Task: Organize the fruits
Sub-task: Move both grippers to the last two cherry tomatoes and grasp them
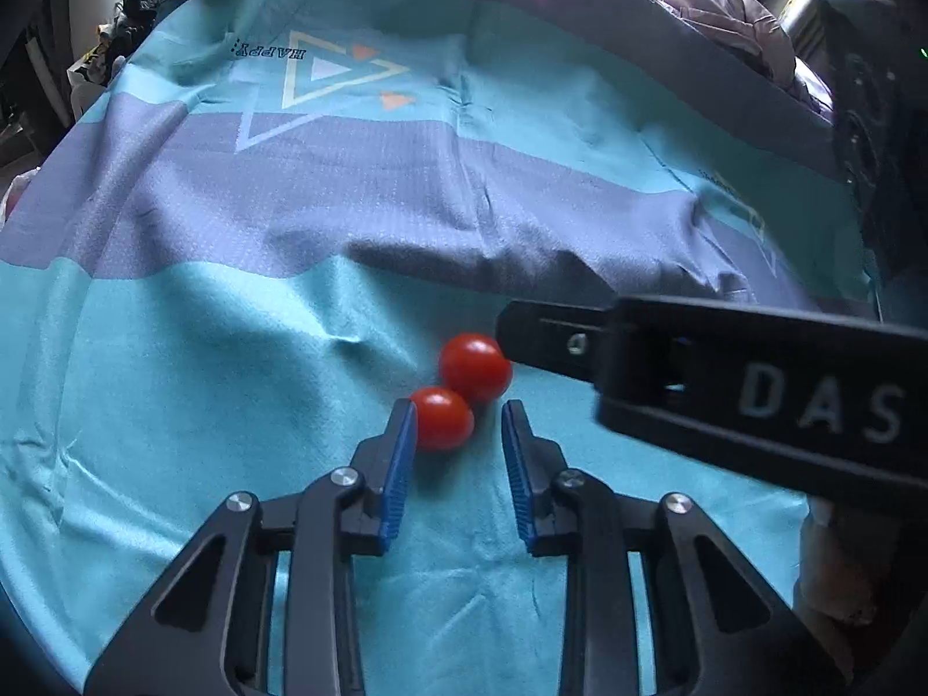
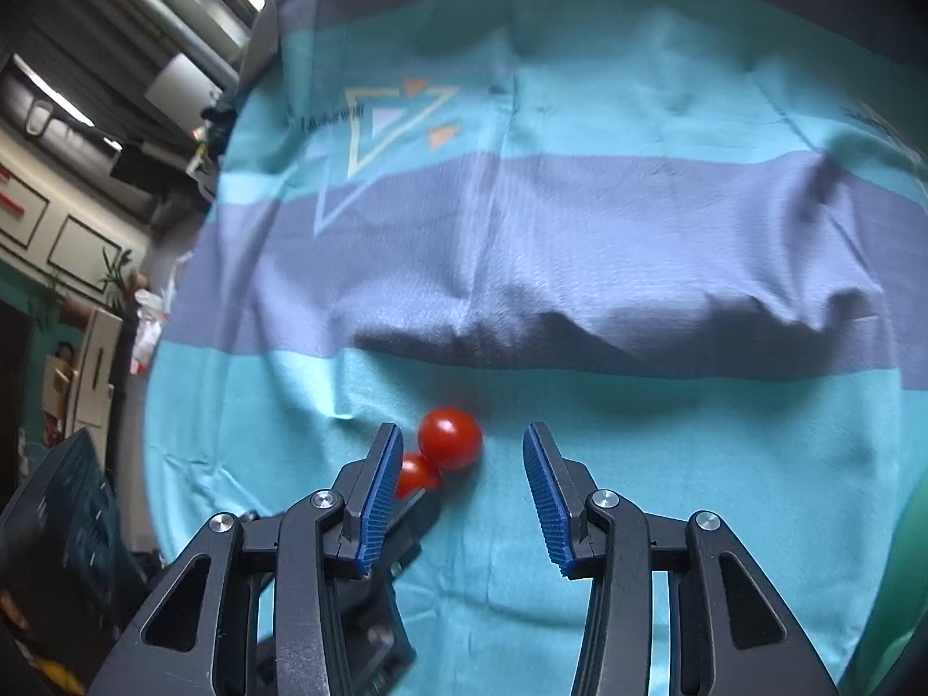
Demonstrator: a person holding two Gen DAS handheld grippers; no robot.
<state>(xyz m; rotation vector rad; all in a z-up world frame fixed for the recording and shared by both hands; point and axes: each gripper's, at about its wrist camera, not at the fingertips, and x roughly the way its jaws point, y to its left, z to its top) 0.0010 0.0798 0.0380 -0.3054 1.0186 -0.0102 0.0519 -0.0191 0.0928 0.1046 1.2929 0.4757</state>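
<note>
Two red cherry tomatoes lie touching on a teal and grey cloth (image 1: 232,348). In the left wrist view the nearer tomato (image 1: 442,419) sits at the tip of my left gripper's (image 1: 458,414) left finger, the farther tomato (image 1: 474,367) just beyond. The left gripper is open and empty. The right gripper's black finger (image 1: 551,333) reaches in from the right, close to the farther tomato. In the right wrist view my right gripper (image 2: 464,441) is open, with the larger tomato (image 2: 450,438) between its fingertips and the other tomato (image 2: 415,474) partly hidden behind its left finger.
The cloth has a raised fold (image 1: 522,255) just beyond the tomatoes. A printed triangle design (image 1: 330,75) lies farther back. Clutter and furniture (image 2: 87,290) stand past the cloth's left edge. Something green (image 2: 910,551) shows at the right edge of the right wrist view.
</note>
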